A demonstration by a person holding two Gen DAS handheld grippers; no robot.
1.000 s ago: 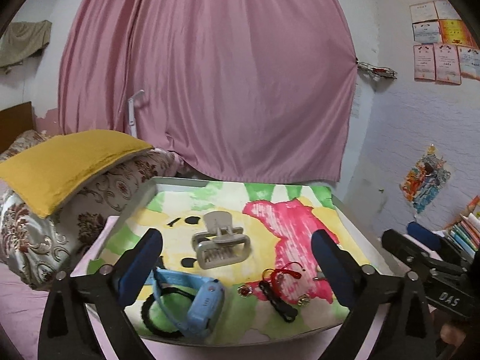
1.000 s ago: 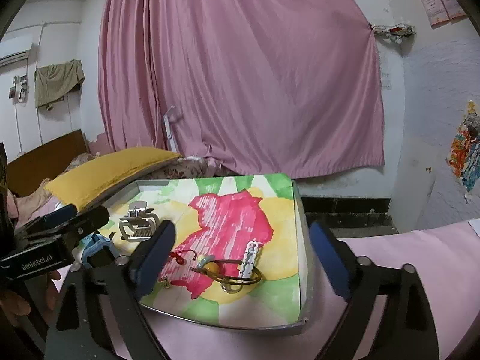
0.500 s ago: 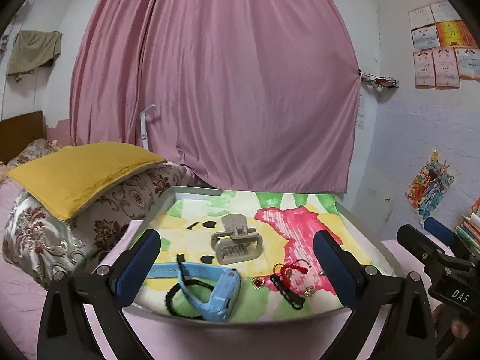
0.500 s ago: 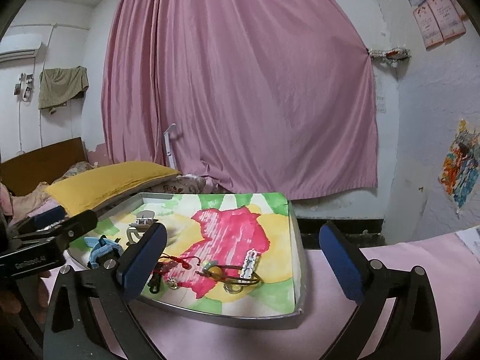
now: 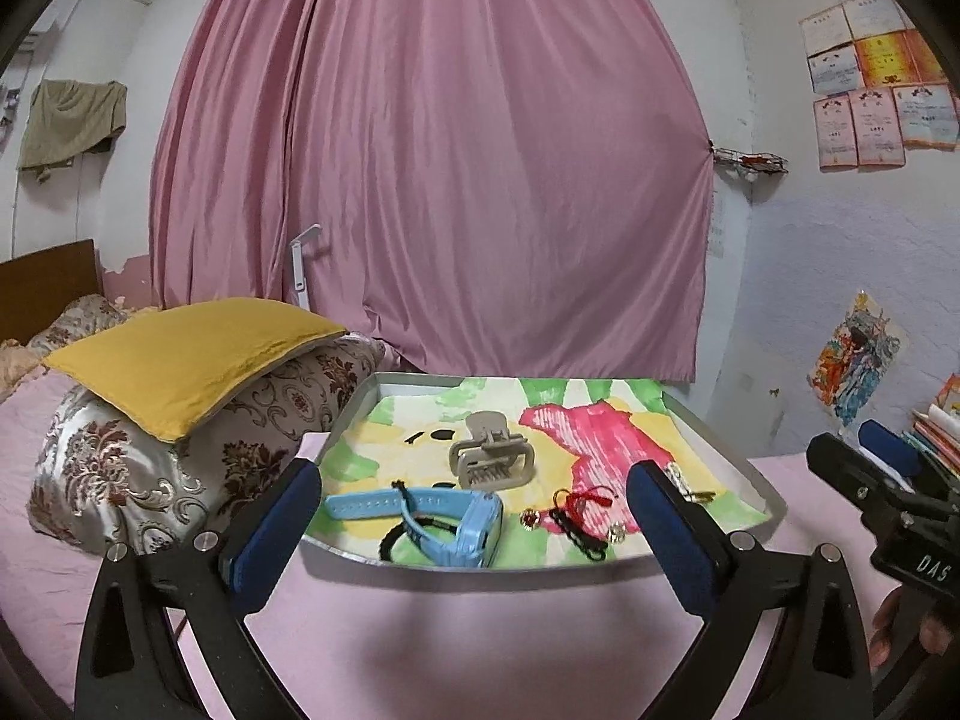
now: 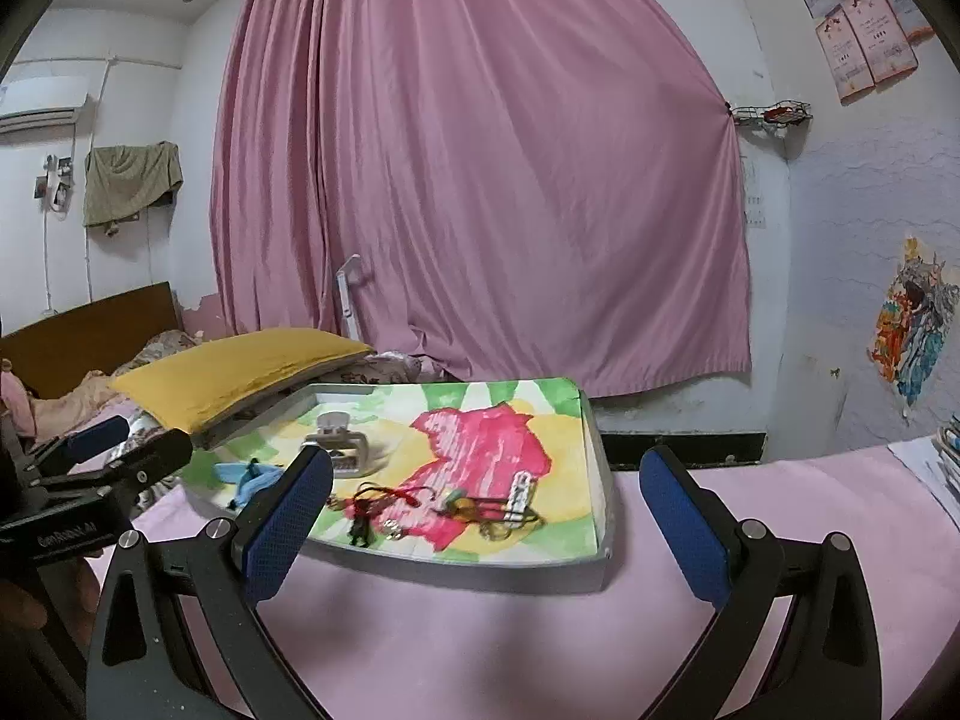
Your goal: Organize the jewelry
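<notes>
- The metal tray (image 5: 726,456), lined with a painted sheet, lies on the pink bed (image 5: 480,630).
- In the tray: beige hair clip (image 5: 492,459) at centre, blue smartwatch (image 5: 447,519) at 7 o'clock, red-and-black cord bracelet (image 5: 579,516) at 5 o'clock.
- Left claw (image 5: 474,531) gapes wide, empty.
- Right claw (image 6: 486,519) gapes wide, empty; its body reads "DAS".
- The left claw's body reads "GenRobot.AI".

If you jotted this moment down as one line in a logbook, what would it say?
left gripper: open, empty | right gripper: open, empty | tray: on pink bed, holds blue watch, hair claw, red cord | nothing held
</notes>
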